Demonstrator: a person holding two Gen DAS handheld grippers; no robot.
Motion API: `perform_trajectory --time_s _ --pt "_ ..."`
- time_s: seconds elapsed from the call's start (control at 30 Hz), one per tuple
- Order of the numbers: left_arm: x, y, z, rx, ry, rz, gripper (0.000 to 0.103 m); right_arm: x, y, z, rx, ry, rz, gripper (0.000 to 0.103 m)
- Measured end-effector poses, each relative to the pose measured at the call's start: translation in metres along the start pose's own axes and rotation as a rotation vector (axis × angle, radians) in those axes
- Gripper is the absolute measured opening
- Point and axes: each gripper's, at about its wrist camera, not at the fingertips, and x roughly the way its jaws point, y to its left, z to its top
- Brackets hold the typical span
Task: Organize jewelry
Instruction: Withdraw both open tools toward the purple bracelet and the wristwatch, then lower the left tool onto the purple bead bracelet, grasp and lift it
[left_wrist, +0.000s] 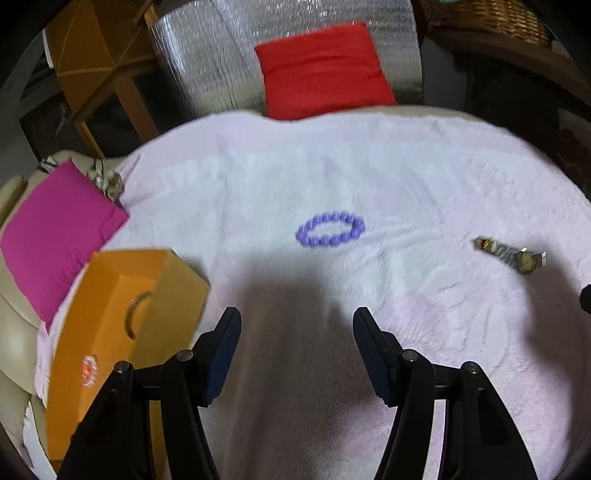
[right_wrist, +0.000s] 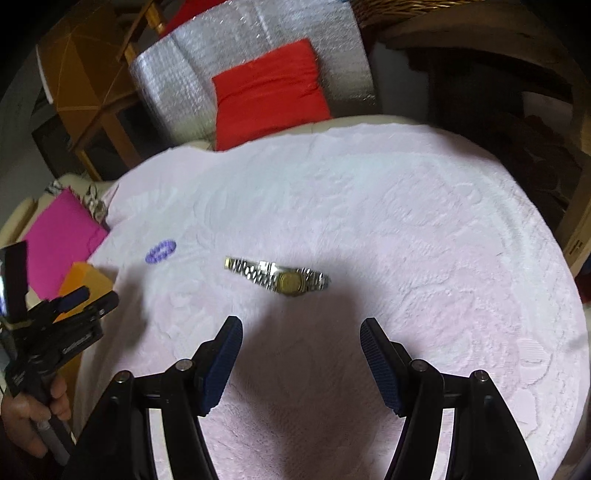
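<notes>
bracelet: purple bead bracelet (left_wrist: 331, 230) lying flat as a closed oval ring on the pale pink towel (left_wrist: 369, 173), mid-surface, ahead of the left gripper (left_wrist: 296, 321); small blurred purple patch at far left in right wrist view.
watch: gold-faced watch (right_wrist: 279, 277) with silver-and-gold link band lying stretched out flat on the towel, just ahead of the right gripper (right_wrist: 301, 328); well apart from the bracelet, to its right.
box: orange box (left_wrist: 110, 325) sitting open at the towel's left edge, beside the left gripper; a dark curved mark and a red glowing dot showing on it.
left gripper: jaws standing spread, nothing between the blue pads, hanging above the towel.
right gripper: jaws standing spread, empty, shadow falling under it up to the watch.
hand: person's hand (right_wrist: 29, 413) wrapping the left gripper's handle at lower left of right wrist view.
hard to make out: both views showing motion blur; box contents not readable; watch dial unreadable; small patterned item by the pink cushion (left_wrist: 55, 236) unclear.
surface: textured towel covering a cream cushioned seat.
room: red cushion (left_wrist: 321, 70) leaning behind the towel against silver bubble foil (left_wrist: 207, 55); wooden furniture (left_wrist: 99, 66) at left; wicker basket (left_wrist: 487, 18) at top right.
</notes>
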Motion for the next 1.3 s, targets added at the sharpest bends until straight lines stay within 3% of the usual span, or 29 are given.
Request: perform_trajectory --time_s 0.23,0.47,0.63,0.87,1.0,1.23,1.3 --pt "0.025 0.018 0.001 -0.036 0.036 0.002 0.064 0.025 0.011 0.004 -0.032 0.016 -0.015 0.070" --pt "0.041 0.034 0.009 -0.080 0.054 -0.013 0.064 0.043 0.000 0.018 0.037 0.001 -0.044 0.070" --pt "0.049 0.032 0.032 -0.080 0.046 -0.063 0.064 0.045 -0.010 0.031 0.065 -0.041 -0.042 0.070" --pt "0.083 0.025 0.068 -0.100 0.062 -0.134 0.064 0.052 -0.029 0.037 0.143 -0.034 -0.012 0.070" --pt "0.092 0.021 0.074 -0.134 0.062 -0.178 0.064 0.054 -0.028 0.037 0.143 -0.037 0.011 0.070" --pt "0.085 0.006 0.077 -0.092 0.018 -0.238 0.064 0.063 -0.023 0.037 0.119 -0.026 0.019 0.070" --pt "0.085 0.003 0.082 -0.087 0.001 -0.240 0.075 0.062 -0.023 0.035 0.130 -0.035 0.021 0.070"
